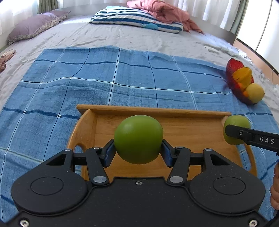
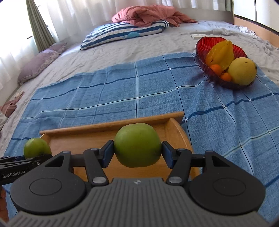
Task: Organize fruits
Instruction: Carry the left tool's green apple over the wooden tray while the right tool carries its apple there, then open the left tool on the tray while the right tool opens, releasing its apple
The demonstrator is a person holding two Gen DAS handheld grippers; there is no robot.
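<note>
Round green fruit (image 1: 138,139) sits clamped in our left gripper (image 1: 138,150), mid-frame over the wooden tray (image 1: 183,129); our right gripper (image 2: 137,152) clamps a second green fruit (image 2: 137,145) likewise. Upper right, we see the red ribbed bowl (image 2: 203,45) of yellow and orange fruit on the blue checked cloth (image 2: 122,90).

I saw a plain green fruit (image 1: 138,138) between the blue pads (image 1: 109,153) of my black left gripper (image 1: 138,152), and a second green fruit (image 2: 137,145) in the black-and-grey right gripper (image 2: 137,153). Under both lay a honey-coloured wooden tray (image 1: 174,111) on a blue cloth (image 1: 104,78) checked with dark and pale lines. Far right, a ribbed red bowl (image 2: 205,41) held a yellow-orange starfruit (image 2: 220,53), a pale yellow round fruit (image 2: 242,70) and small orange ones (image 2: 216,69). Farther off on the grey bedsheet (image 2: 165,40) were a blue-and-white striped pillow (image 2: 122,33), a pink quilt (image 2: 148,14) and a mauve pillow (image 1: 33,26).
</note>
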